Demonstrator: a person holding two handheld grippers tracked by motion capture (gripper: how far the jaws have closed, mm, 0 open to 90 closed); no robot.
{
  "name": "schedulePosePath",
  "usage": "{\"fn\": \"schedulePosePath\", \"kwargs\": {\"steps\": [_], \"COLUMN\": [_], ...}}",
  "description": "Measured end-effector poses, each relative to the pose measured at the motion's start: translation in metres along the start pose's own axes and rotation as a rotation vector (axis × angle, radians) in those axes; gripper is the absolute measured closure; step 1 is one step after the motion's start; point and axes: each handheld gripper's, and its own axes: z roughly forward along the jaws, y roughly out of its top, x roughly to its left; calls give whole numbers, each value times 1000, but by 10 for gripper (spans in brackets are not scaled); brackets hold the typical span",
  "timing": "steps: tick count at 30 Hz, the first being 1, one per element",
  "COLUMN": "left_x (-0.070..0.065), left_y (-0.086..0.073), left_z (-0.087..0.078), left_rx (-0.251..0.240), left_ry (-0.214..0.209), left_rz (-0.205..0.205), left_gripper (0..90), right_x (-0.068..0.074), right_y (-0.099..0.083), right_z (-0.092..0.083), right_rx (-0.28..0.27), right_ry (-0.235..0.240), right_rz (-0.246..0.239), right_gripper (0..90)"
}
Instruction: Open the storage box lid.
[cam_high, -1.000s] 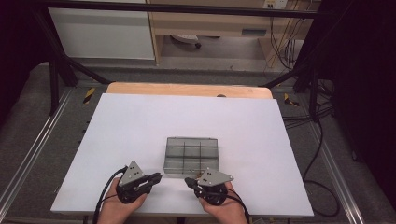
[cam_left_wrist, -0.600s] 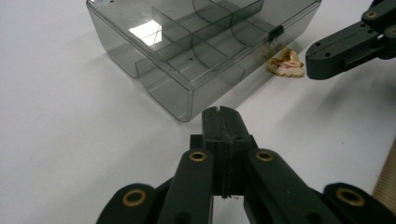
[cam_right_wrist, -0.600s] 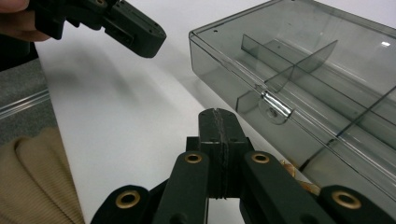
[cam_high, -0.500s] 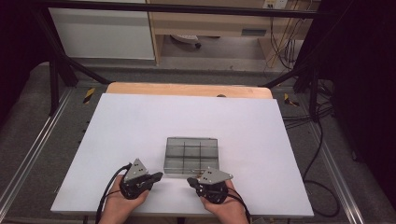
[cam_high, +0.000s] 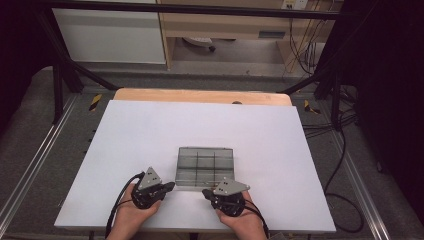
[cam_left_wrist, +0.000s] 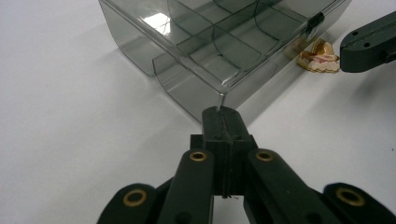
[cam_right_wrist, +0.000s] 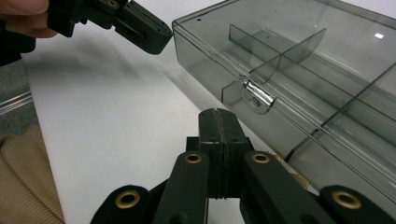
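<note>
A smoky clear plastic compartment box with its lid down lies at the front middle of the white table. My left gripper is shut and empty, its tip at the box's front left corner. In the left gripper view the closed jaws nearly touch that corner. My right gripper is shut and empty too, just in front of the box's front wall. In the right gripper view its tip sits below the box's metal latch. A small gold-wrapped thing lies against the box's front.
A wooden board edge shows behind the white top. Metal frame rails run along both sides, and cables hang at the right. A beige sleeve lies near the front edge.
My left gripper has edged slightly toward the box's corner. The right gripper has kept still.
</note>
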Motion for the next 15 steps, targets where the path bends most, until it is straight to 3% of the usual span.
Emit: {"fn": "schedulePosePath", "kwargs": {"steps": [3,15], "left_x": [0,0], "left_y": [0,0], "left_z": [0,2], "left_rx": [-2,2], "left_ry": [15,10], "left_rz": [7,11], "left_gripper": [900,900], "right_x": [-1,-3], "right_y": [-1,-1], "right_z": [0,0], "right_rx": [4,12], "right_ry": [-1,-16], "right_rz": [3,4], "right_gripper": [900,900]}}
